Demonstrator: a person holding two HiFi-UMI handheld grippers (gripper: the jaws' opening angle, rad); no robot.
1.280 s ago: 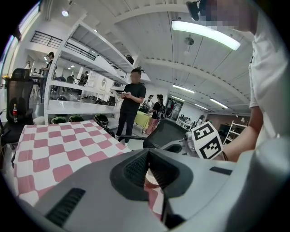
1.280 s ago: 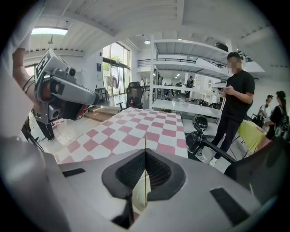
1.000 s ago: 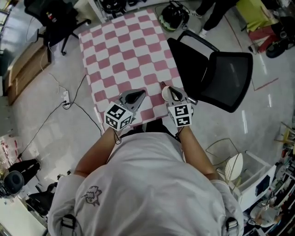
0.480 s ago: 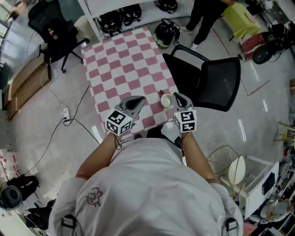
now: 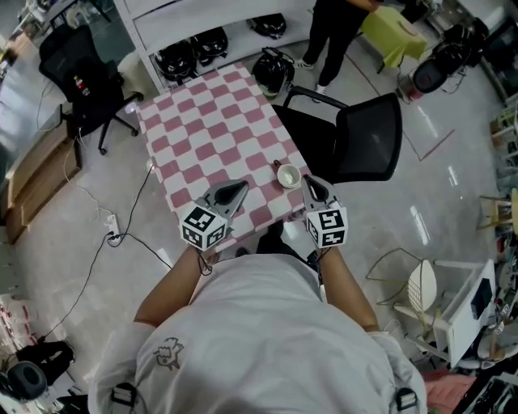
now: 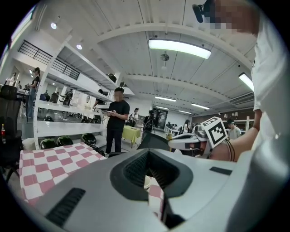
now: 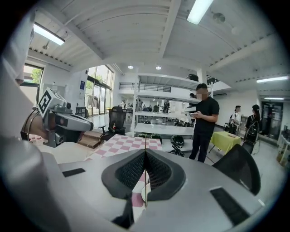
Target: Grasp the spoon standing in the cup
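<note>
White cup [image 5: 288,175] on checked cloth [image 5: 210,121], centre frame | left claw [image 5: 242,186] lower-left of cup, jaws together | right claw [image 5: 308,180] beside cup, jaws together

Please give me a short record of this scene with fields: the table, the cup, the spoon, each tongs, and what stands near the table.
table: covered in pink and white checks
cup: white, near the table's near right edge
spoon: too small to tell in the head view
left tongs: jaws together, nothing held, over the table's near edge
right tongs: jaws together, close beside the cup
chair: black, at the table's right side
person: in black, standing beyond the table
</note>
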